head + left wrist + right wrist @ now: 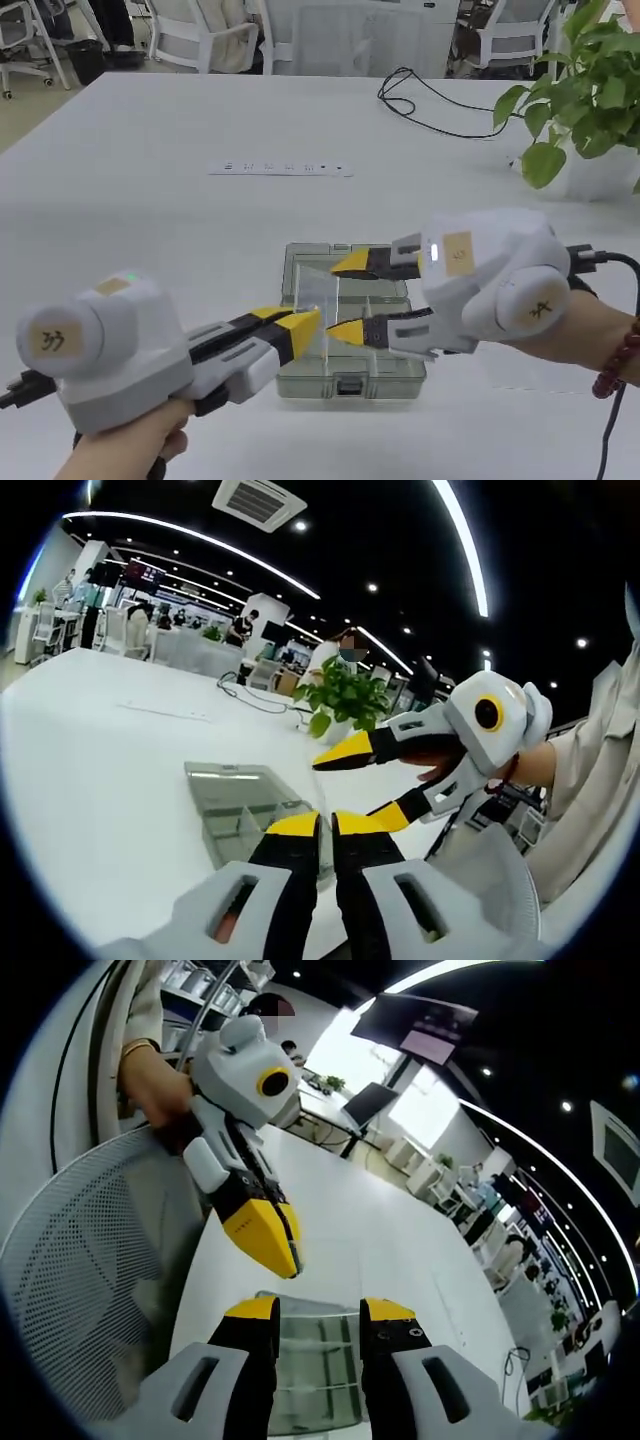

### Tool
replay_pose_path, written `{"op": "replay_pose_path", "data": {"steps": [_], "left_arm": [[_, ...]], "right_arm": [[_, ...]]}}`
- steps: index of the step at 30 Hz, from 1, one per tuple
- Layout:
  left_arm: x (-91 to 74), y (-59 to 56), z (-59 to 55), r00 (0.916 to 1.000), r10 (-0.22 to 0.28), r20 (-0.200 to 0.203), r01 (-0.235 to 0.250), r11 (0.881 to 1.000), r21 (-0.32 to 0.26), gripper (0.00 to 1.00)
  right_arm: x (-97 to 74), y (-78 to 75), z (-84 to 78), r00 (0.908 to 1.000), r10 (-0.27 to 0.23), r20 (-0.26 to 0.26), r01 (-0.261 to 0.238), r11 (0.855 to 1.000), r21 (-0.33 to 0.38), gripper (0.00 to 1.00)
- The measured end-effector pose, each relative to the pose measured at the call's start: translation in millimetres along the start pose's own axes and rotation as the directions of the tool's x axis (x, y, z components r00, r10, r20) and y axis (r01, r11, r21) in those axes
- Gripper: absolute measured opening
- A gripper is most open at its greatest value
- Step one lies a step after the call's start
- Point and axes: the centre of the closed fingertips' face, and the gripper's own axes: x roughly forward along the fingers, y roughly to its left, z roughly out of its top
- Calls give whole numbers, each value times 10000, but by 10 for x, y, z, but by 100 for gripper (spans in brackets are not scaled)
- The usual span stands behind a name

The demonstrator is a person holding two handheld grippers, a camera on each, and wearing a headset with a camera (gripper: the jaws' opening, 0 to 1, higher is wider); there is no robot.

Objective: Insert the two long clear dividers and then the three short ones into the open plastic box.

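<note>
Two hand-held grippers are over a white desk (150,220). A hand holds each one.

The left hand-held gripper (295,325) comes in from the low left side of the head view. Its two yellow-tipped jaws are pressed almost together. A thin clear divider (323,338) looks to be pinched between them, but it is see-through and hard to make out. In the left gripper view the jaws (325,825) stand side by side with only a thin slit between them.

The right hand-held gripper (348,297) comes in from the right. Its jaws are wide apart, one above the other in the head view, and there is nothing between them. In the right gripper view (320,1310) you can see the gap between its two yellow tips. The tips of the two grippers are near each other but do not touch.

The open plastic box (350,375) sits flat on the desk, right under both sets of tips. It is clear and grey, with a small latch on the front wall. The left gripper view shows the box (225,780) just past the jaws, and the right gripper view shows it (315,1355) between and below the jaws.

Far back on the desk lie a flat white strip (280,168) and a black cable (430,110). A green plant (580,100) stands at the right edge.
</note>
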Motion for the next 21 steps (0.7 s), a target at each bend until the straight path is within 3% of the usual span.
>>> {"op": "replay_pose_path", "data": {"steps": [7, 9, 12, 16, 21], "left_arm": [[-14, 46, 0, 9997, 223, -48, -226, 9958, -886, 0], [-12, 56, 5, 9997, 221, -74, -229, 9891, -1452, 0], [-14, 56, 28, 9999, 162, 10, -158, 9833, -1815, 0], [-8, 29, 45, 9997, 242, 59, -226, 9811, -1920, 0], [5, 24, 61, 9992, 401, -55, -405, 9896, -1383, 0]], "right_arm": [[21, -1, 14, 9999, -156, -23, 156, 9999, -48, 32], [20, -5, 15, 9997, -238, -17, 238, 9997, -8, 32], [10, -21, 28, 9992, -406, 28, 406, 9992, -43, 33], [-5, -47, 41, 9982, -588, 71, 588, 9983, -59, 33], [-11, -65, 49, 9975, -697, 115, 697, 9976, 24, 34]]}}
